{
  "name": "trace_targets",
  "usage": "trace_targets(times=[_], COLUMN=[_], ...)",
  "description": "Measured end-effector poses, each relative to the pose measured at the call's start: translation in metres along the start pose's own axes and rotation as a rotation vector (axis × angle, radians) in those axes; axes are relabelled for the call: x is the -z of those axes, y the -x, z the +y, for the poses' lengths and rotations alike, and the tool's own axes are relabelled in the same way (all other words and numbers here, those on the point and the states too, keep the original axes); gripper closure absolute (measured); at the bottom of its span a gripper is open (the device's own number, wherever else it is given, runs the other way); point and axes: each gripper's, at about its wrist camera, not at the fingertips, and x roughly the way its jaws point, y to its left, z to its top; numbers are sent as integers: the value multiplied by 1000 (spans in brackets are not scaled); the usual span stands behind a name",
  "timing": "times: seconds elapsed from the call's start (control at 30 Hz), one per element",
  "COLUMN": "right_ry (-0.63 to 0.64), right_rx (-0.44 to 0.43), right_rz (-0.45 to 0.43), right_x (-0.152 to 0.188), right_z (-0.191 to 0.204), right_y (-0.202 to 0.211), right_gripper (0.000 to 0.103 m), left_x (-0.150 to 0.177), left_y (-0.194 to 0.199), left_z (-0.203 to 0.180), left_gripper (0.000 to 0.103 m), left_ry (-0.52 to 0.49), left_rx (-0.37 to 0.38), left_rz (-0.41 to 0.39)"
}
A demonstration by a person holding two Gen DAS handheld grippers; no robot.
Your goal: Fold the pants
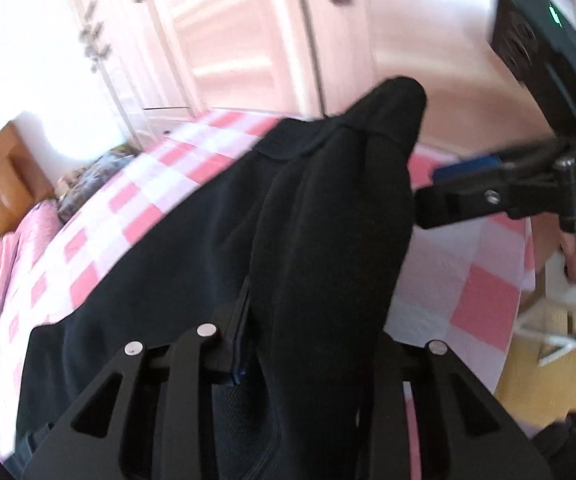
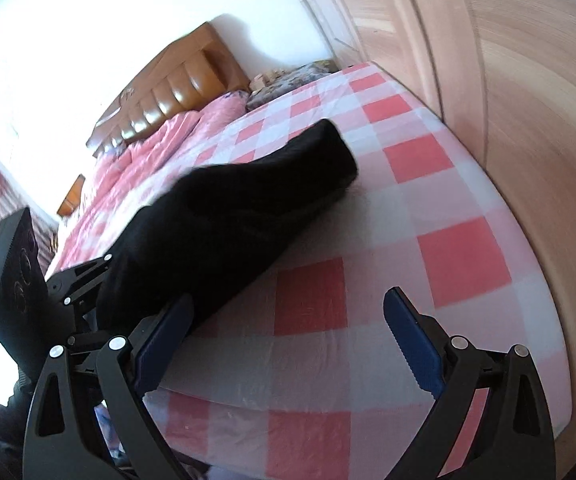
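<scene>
The left gripper [image 1: 307, 320] seems, through blur, clenched on the black pants [image 2: 228, 216], which trail across the checked bed [image 2: 447, 240]. The right gripper [image 2: 288, 344] hangs released, jaws wide, beside the fabric.

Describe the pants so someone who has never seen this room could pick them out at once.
Find the bed with the pink-and-white checked sheet, its brown padded headboard at the far end. The pants lie lengthwise along it, near the foot, their near end bunched between the left gripper's fingers. They are the only plain black thing on the bed.
</scene>
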Motion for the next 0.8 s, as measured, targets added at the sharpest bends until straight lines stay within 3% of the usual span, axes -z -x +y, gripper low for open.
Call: trace_targets(times=[0.1,0.3,0.47,0.6,0.73,0.8], right_ry=[-76,-341,-424,-528,-516,-504], right_rx=[-56,-229,-159,-210,-257,-293], right_rz=[-22,-12,73,98,98,96], right_x=[-7,-37,-46,-36,-42,-43], right_z=[0,-4,-1,-11,-10,-7], right_y=[10,13,-11,-28,-52,-60], right_gripper=[10,5,5,5,5,20], left_x=[4,11,13,13,14,15], left_y=[11,5,5,6,7,8], left_z=[13,5,4,9,7,8], left_gripper=[74,74,74,74,74,73], left_ry=[64,82,107,114,108,118], left_rx=[-15,5,24,32,31,36], left_rz=[-39,-47,-60,-70,-74,-73])
